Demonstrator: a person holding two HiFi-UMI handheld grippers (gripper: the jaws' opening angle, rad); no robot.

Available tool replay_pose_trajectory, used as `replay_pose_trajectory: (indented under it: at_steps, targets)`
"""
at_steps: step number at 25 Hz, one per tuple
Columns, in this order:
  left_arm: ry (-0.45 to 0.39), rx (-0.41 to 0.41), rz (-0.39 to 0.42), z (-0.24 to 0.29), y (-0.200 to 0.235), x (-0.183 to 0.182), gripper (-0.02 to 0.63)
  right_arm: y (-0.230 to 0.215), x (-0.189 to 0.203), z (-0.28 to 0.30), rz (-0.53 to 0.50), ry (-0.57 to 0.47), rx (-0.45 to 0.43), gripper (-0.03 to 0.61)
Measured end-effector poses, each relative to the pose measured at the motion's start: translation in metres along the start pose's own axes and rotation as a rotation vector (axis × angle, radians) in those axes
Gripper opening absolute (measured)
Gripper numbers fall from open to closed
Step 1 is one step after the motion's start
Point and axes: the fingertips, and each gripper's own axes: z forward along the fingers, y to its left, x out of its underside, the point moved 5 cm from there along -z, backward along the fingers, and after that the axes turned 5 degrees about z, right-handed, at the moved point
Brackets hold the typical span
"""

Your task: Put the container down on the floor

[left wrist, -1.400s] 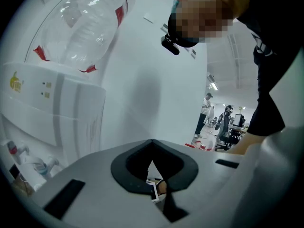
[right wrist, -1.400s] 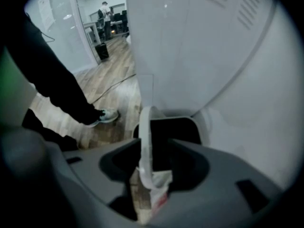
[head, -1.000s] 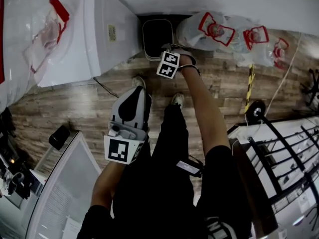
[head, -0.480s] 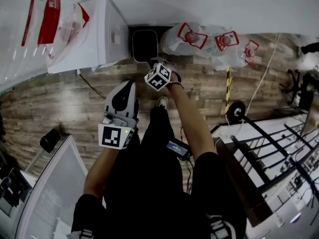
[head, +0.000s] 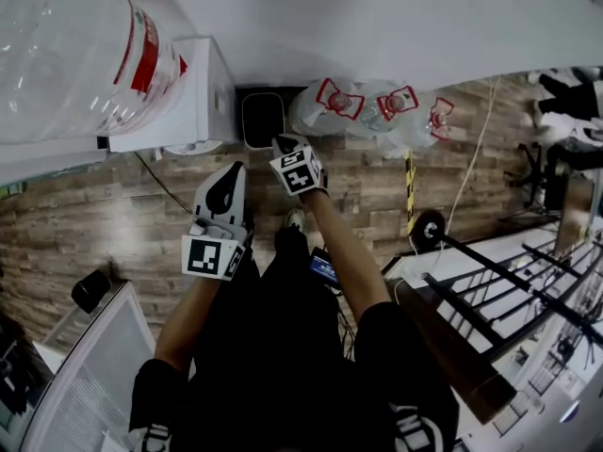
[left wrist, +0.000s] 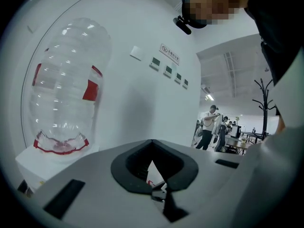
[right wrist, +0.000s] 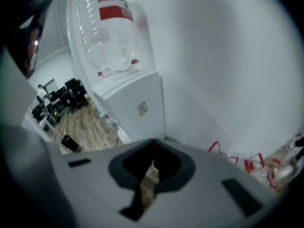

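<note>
**Container (head: 264,119) released on the floor (head: 141,217)**

It stands at upper centre of the head view, beside the white dispenser (head: 203,92). Right gripper (head: 281,143), down at it a second ago, has lifted clear, its jaws just closed on nothing. Left gripper (head: 234,169) is also closed and empty. Placement looks complete.

Corner by a white wall (head: 377,17)
Wood-plank floor (head: 113,224) lay below; a water dispenser (head: 188,102) (clear bottle (head: 66,55) on top) stood far left, a black rack (head: 509,295) near right.
</note>
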Motion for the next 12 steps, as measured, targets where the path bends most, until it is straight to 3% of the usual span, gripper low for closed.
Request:
replay_pose_trajectory:
  at_steps: [12]
  targets:
    - [-0.061, -0.018, 0.015, -0.009, 0.003, -0.044, 0.023, -0.004, -0.064, -0.108, 0.144, -0.227, 0.097, 0.032]
